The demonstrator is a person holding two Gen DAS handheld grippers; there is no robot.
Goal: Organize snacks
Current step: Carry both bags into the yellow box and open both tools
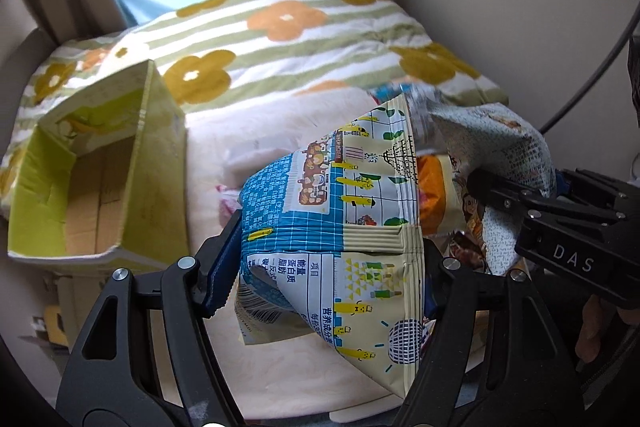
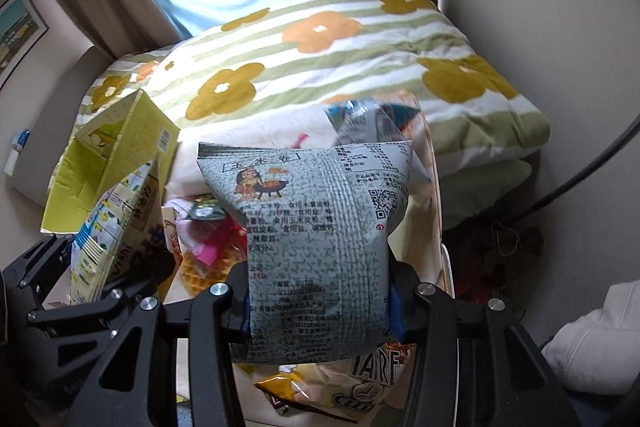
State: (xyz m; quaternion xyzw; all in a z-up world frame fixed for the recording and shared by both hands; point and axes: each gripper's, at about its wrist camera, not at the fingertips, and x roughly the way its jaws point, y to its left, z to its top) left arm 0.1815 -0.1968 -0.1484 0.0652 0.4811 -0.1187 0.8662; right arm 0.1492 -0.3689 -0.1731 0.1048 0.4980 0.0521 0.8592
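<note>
A blue and cream snack bag hangs above the bed with my left gripper shut on its middle. In the right wrist view this bag and the left gripper show at the lower left. My right gripper is shut on the lower half of a grey-green speckled snack bag, lifted off the pile. From the left wrist view the right gripper and its speckled bag sit at the right. An open yellow-green cardboard box stands empty at the left.
Several loose snack packets lie on the pale sheet below the grippers, and more at the bottom. A striped flower blanket covers the far bed. Wall and a black cable are on the right.
</note>
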